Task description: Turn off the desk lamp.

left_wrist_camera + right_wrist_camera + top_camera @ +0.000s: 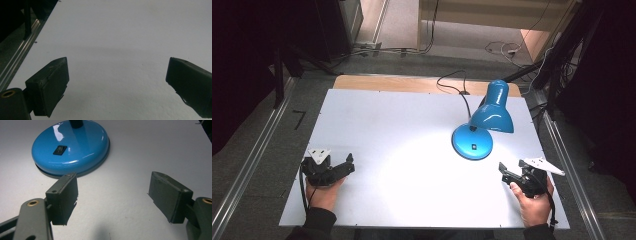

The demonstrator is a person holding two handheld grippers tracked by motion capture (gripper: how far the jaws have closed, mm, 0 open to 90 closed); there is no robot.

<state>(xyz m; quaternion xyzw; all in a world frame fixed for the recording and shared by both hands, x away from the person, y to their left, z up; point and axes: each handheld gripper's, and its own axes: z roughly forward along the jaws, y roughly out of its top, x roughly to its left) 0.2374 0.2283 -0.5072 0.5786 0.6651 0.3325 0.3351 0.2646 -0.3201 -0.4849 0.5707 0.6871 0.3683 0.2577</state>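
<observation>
Lamp [484,122] base's black switch [59,150] shows clearly past the right hand-held gripper [113,198], jaws spread, gripping nothing.

Desk lamp [484,122], right of centre in the high view: glossy blue shade and base, black switch [59,150] on the base, black cable [452,82]. Table [402,130]: plain white. Both grippers [349,162] [503,170]: black jaws, grey top plates.
</observation>
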